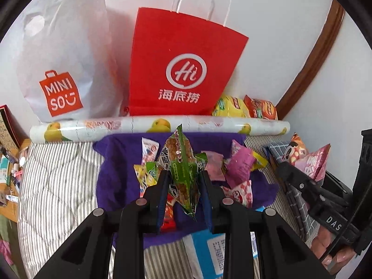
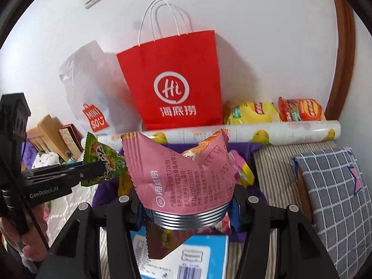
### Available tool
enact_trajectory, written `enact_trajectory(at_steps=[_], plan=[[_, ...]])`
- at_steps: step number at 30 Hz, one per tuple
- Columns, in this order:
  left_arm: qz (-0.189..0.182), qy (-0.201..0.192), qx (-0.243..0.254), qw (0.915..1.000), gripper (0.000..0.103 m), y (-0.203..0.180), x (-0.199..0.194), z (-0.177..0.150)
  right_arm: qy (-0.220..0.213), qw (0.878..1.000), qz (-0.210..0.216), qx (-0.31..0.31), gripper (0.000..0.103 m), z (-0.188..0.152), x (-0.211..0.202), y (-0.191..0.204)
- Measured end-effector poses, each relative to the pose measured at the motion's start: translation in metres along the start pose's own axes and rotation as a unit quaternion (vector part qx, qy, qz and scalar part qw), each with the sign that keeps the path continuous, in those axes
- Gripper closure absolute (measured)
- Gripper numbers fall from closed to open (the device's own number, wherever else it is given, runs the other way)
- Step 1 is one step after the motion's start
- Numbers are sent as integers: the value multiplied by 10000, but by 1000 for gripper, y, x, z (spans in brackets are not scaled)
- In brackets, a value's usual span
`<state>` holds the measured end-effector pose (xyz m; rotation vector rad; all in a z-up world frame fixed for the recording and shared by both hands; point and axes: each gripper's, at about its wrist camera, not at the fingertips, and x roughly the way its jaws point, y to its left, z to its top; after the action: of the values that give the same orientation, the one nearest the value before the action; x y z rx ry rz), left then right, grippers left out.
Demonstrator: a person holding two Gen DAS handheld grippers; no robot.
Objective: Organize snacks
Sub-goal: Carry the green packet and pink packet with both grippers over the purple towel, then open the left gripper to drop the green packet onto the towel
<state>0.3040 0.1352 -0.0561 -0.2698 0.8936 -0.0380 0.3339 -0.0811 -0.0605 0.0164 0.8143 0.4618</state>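
Left wrist view: my left gripper (image 1: 183, 181) is clamped on the green packet (image 1: 183, 169); right gripper (image 2: 186, 200) pinches the pink packet (image 2: 183, 174). Red bag (image 1: 183, 69) stands ahead, above both; I'd lift clear of its rim before letting go.

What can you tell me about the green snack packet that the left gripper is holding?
The green snack packet is a small, glossy, crinkled plastic pouch with serrated ends, printed with white and black characters and a brown snack picture. It stands nearly upright, pinched at mid-height in the left gripper, lifted above the purple cloth and the loose snacks there. In the right wrist view it sticks up from the fingers, touching nothing else.
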Motion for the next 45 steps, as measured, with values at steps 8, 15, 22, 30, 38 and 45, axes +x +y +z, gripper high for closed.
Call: enact_trajectory(at_steps=[8,15,22,30,38,45], plan=[[-24,-38,-80,10000,78,4,11,21,-48,9999,63,-77,49,22,17,1],[-50,121,-101,9999,78,3,36,25,124,9998,176,-22,49,22,45,-1],[7,350,-55,9994,78,1,63,23,470,9986,239,-22,49,9,80,-7],[220,469,59,9986,78,-6,84,19,801,9957,452,-74,49,-10,102,-10],[432,538,290,9972,78,-12,97,17,1079,9932,411,-177,49,-15,113,-12],[495,575,337,9965,78,-10,102,15,1227,9913,351,-321,49,-17,120,-8]])
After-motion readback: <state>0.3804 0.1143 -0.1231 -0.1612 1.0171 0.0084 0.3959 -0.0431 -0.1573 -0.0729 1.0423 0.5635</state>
